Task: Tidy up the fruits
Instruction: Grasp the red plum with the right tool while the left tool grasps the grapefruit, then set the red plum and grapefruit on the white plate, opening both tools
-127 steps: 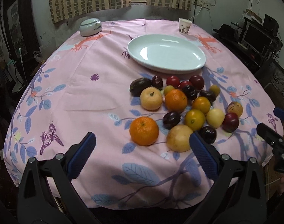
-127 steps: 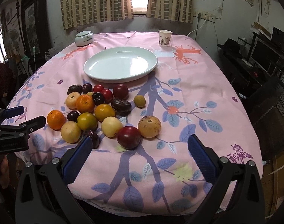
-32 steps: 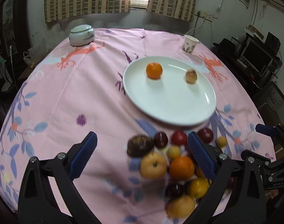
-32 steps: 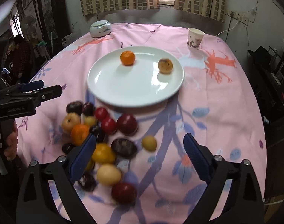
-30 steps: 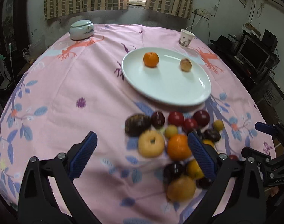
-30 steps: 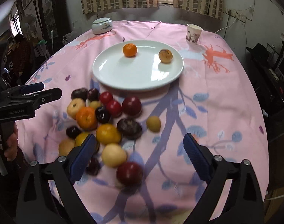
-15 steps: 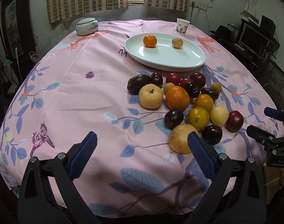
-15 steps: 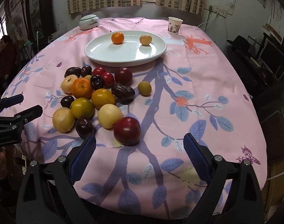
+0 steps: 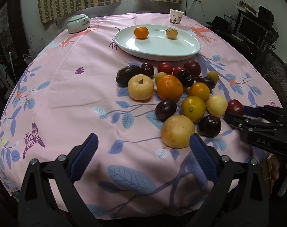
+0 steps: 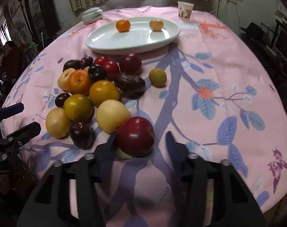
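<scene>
Covering the round desk [image 9: 71, 87] we see a soft pink cloth printed with blue leaves, butterflies and coral branches. Toward the far side sits a smooth, glossy white oval plate [image 9: 183, 52], and on it rest two round fruits well apart: a dimpled orange [image 9: 141, 32] and a pale speckled fruit [image 9: 171, 33].

Nearer to us, the loose fruit pile [image 9: 173, 96] lies on the cloth just in front of the plate: matte yellow pears, shiny dark plums, waxy oranges and a wrinkled brown oblong fruit, many touching.

Our left gripper [image 9: 143, 157] hangs low over the near edge of the desk, its ribbed blue fingers [image 9: 202, 156] spread wide and holding nothing; a yellow pear [image 9: 177, 131] lies just beyond its right finger.

Our right gripper [image 10: 141, 146] has its fingers partly open on either side of a glossy red plum [image 10: 135, 136] at the near end of the pile; we cannot tell whether they touch it.

A glazed lidded jar [image 9: 78, 23] and a paper cup [image 9: 176, 16] stand at the far rim.
</scene>
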Demonstrator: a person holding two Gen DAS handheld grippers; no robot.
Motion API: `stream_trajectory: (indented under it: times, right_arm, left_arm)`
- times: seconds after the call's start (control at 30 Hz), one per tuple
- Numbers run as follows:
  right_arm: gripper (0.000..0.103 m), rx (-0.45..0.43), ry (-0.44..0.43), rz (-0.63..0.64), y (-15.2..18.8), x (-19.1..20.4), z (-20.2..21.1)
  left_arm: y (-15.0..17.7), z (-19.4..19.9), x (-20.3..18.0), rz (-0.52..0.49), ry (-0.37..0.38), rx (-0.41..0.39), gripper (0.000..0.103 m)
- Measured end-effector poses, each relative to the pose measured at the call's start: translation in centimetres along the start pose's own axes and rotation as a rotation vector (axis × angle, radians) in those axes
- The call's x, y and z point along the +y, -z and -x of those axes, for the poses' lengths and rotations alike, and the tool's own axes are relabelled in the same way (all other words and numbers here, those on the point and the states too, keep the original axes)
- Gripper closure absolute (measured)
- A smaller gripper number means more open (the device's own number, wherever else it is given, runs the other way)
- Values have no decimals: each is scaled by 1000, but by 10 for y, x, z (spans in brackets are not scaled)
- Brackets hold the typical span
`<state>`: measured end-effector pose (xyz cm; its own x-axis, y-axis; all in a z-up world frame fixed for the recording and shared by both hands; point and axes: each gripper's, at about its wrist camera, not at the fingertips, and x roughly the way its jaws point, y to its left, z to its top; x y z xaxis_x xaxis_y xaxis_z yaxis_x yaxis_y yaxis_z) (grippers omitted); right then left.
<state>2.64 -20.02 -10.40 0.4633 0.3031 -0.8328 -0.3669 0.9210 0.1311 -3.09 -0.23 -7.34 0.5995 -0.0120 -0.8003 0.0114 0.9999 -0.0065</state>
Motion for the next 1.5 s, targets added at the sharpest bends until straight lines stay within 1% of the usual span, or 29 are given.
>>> stream_trajectory:
  times: [0.07, 0.13, 0.23, 0.37, 0.4, 0.43, 0.47, 0.5, 0.53, 0.63, 0.67, 0.7, 0.77, 0.87, 1.0, 1.2, 1.37, 1.5]
  right_arm:
    - [64, -25, 18, -15, 1, -1, 7]
    - [64, -53, 9, -26, 4, -2, 19]
    - [64, -84, 7, -52, 6, -7, 36]
    - [63, -86, -9, -76, 9, -15, 43]
    - [63, -82, -19, -83, 8, -16, 42]
    - [63, -81, -29, -89, 9, -17, 43]
    - [63, -84, -37, -93, 10, -17, 45]
    - [63, -92, -44, -100, 10, -18, 47]
    - [63, -99, -50, -108, 11, -19, 49]
    - [63, -92, -66, -115, 12, -20, 49]
    - [63, -88, -68, -115, 13, -20, 49]
    - [63, -87, -70, -111, 13, -19, 49]
    - [63, -89, -75, -102, 13, -17, 50]
    - [63, -99, -78, -93, 14, -13, 51]
    - [63, -101, -88, -69, 13, -4, 51]
    - [63, -97, -88, -43, 7, 4, 49]
    - [63, -102, -118, 6, -18, 9, 46]
    - [63, -88, -121, 21, -48, 9, 37]
  left_arm:
    - [0, -2, 0, -6, 0, 9, 4]
    - [1, -4, 0, -4, -1, 17, 4]
    - [1, -9, -2, 6, 33, 32, 4]
    - [3, -14, -16, -34, 55, 41, 4]
    - [2, -16, -19, -39, 55, 43, 6]
    - [1, -19, -20, -35, 54, 42, 10]
    - [0, -24, -20, -26, 61, 47, 23]
    - [-1, -29, -19, -10, 99, 58, 33]
    - [-1, -34, -20, 5, 127, 74, 38]
    - [0, -37, -32, -35, 81, 46, 47]
    - [1, -36, -33, -39, 81, 40, 50]
    - [1, -34, -32, -27, 105, 36, 57]
    - [-1, -29, -26, -5, 134, 39, 58]
    - [-4, -18, -18, 15, 129, 9, 58]
    - [-7, -5, -11, 35, 142, -21, 58]
    - [-19, 5, 1, 53, 165, -35, 58]
    - [-52, 11, 13, 54, 169, -70, 58]
    - [-90, 4, 24, 59, 139, -85, 58]
